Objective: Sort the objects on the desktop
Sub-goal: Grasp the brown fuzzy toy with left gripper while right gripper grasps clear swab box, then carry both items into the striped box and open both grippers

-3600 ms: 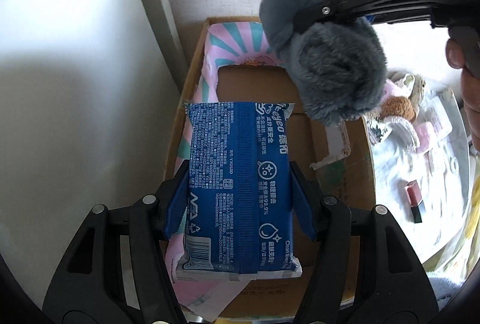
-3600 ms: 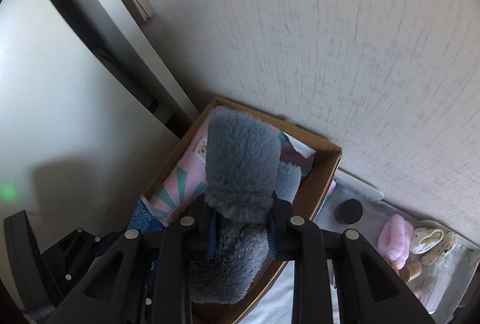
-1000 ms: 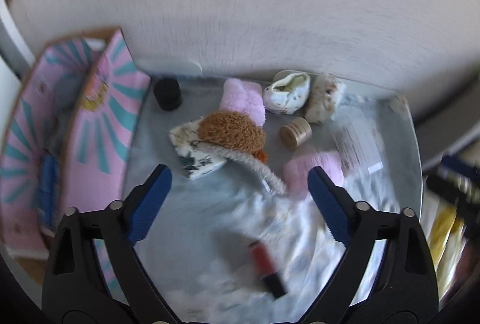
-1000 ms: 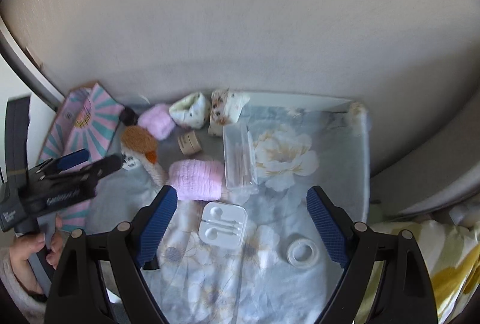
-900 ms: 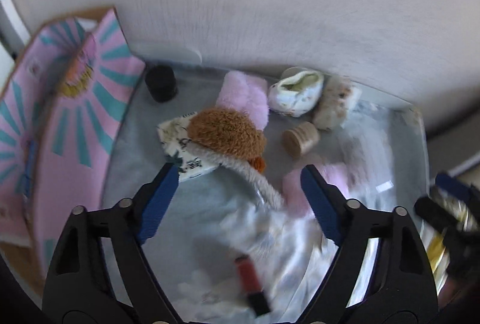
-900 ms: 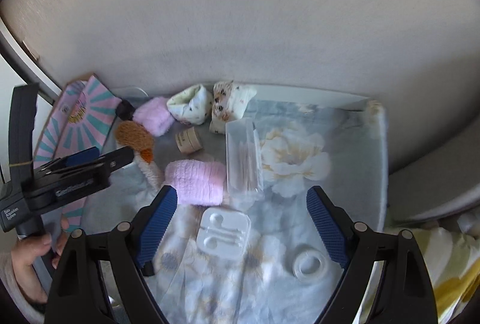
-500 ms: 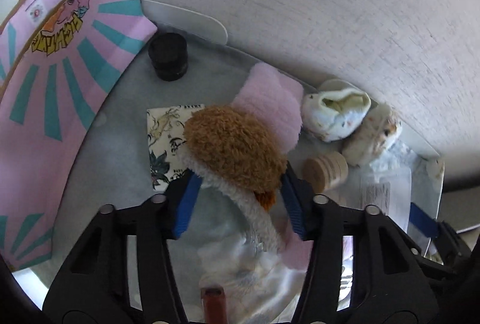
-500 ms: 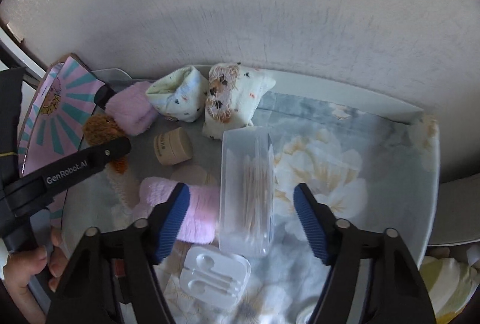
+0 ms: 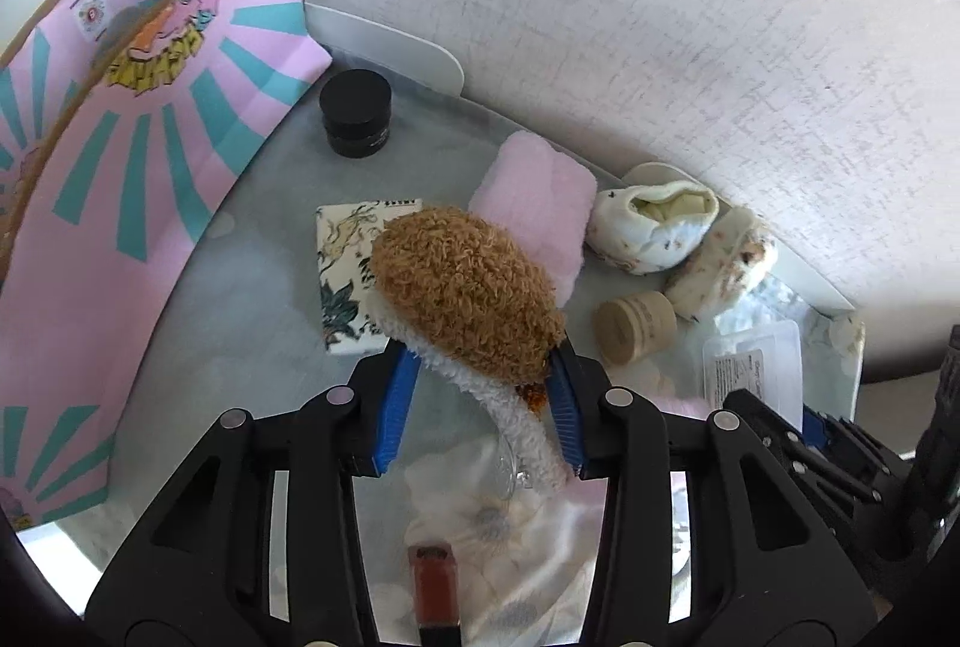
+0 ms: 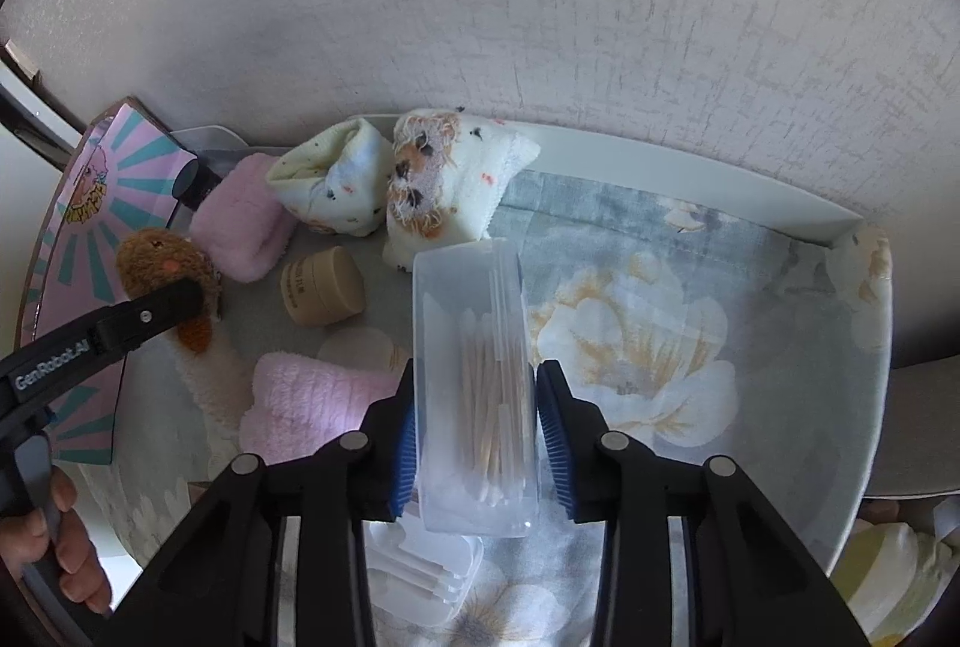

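From the left wrist, the left gripper (image 9: 480, 401) has its jaws narrowed around the brown plush toy (image 9: 468, 296), pads seemingly just touching, in the middle of the tray (image 9: 396, 47) beside the pink box (image 9: 120, 155); I would squeeze low on its soft body before lifting. From the right wrist, the right gripper (image 10: 477, 437) straddles the clear swab box (image 10: 474, 365), holding cotton swabs, mid-tray; its pads look not quite pressed, so close squarely on the long walls.
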A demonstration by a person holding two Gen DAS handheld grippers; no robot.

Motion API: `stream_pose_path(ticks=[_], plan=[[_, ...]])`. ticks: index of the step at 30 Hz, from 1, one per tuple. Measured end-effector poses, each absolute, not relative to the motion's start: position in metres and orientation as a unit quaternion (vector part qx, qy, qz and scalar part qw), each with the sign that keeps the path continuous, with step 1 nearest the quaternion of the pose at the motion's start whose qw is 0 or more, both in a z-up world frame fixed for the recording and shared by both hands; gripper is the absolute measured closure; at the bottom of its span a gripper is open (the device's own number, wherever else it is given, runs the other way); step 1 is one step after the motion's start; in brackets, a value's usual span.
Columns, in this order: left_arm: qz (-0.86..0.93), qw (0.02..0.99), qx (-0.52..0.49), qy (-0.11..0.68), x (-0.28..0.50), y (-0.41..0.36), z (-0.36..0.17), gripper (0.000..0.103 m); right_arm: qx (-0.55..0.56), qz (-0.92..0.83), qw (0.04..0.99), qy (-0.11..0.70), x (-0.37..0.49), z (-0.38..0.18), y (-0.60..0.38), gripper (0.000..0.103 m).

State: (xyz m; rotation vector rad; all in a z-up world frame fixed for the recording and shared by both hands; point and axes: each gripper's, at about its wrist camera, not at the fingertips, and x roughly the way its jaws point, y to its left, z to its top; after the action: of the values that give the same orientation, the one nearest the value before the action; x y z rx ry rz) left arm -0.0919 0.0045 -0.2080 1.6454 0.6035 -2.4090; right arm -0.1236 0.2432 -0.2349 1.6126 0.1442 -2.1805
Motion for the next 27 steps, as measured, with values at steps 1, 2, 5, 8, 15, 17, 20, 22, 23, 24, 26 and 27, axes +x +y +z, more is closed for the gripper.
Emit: stream_pose_path(ticks=[1, 2, 5, 8, 15, 17, 20, 22, 23, 24, 26, 27], plan=[[-0.806, 0.078, 0.551, 0.202, -0.091, 0.003, -0.205, 0.066, 0.577, -0.787, 0.209, 0.058, -0.122, -0.232, 0.243, 0.070], [-0.807, 0.074, 0.550, 0.204, -0.090, 0.002, -0.201, 0.066, 0.574, -0.790, 0.208, 0.060, -0.121, -0.230, 0.244, 0.070], [-0.810, 0.060, 0.547, 0.203, -0.088, 0.000, -0.189, 0.066, 0.567, -0.795, 0.207, 0.060, -0.118, -0.220, 0.246, 0.071], [-0.813, 0.045, 0.546, 0.198, -0.087, -0.002, -0.174, 0.066, 0.560, -0.800, 0.206, 0.061, -0.116, -0.209, 0.249, 0.071], [-0.819, -0.008, 0.553, 0.154, -0.075, -0.001, -0.136, 0.066, 0.562, -0.794, 0.231, 0.029, -0.105, -0.180, 0.251, 0.071], [-0.827, -0.013, 0.546, 0.132, -0.047, 0.004, -0.122, 0.066, 0.560, -0.796, 0.228, 0.033, -0.099, -0.170, 0.247, 0.071], [-0.837, -0.025, 0.534, 0.118, -0.043, -0.003, -0.109, 0.066, 0.555, -0.799, 0.232, 0.028, -0.095, -0.155, 0.243, 0.071], [-0.838, -0.033, 0.531, 0.118, -0.045, -0.012, -0.104, 0.066, 0.552, -0.799, 0.237, 0.019, -0.092, -0.147, 0.235, 0.071], [-0.839, -0.033, 0.530, 0.121, -0.048, -0.017, -0.103, 0.066, 0.549, -0.801, 0.237, 0.021, -0.090, -0.143, 0.232, 0.071], [-0.839, -0.032, 0.528, 0.124, -0.048, -0.023, -0.101, 0.066, 0.543, -0.805, 0.237, 0.027, -0.087, -0.135, 0.227, 0.071], [-0.841, -0.025, 0.525, 0.125, -0.046, -0.036, -0.093, 0.066, 0.534, -0.810, 0.241, 0.031, -0.084, -0.125, 0.221, 0.071], [-0.843, -0.021, 0.522, 0.125, -0.045, -0.043, -0.089, 0.066, 0.531, -0.811, 0.243, 0.031, -0.083, -0.121, 0.218, 0.071]])
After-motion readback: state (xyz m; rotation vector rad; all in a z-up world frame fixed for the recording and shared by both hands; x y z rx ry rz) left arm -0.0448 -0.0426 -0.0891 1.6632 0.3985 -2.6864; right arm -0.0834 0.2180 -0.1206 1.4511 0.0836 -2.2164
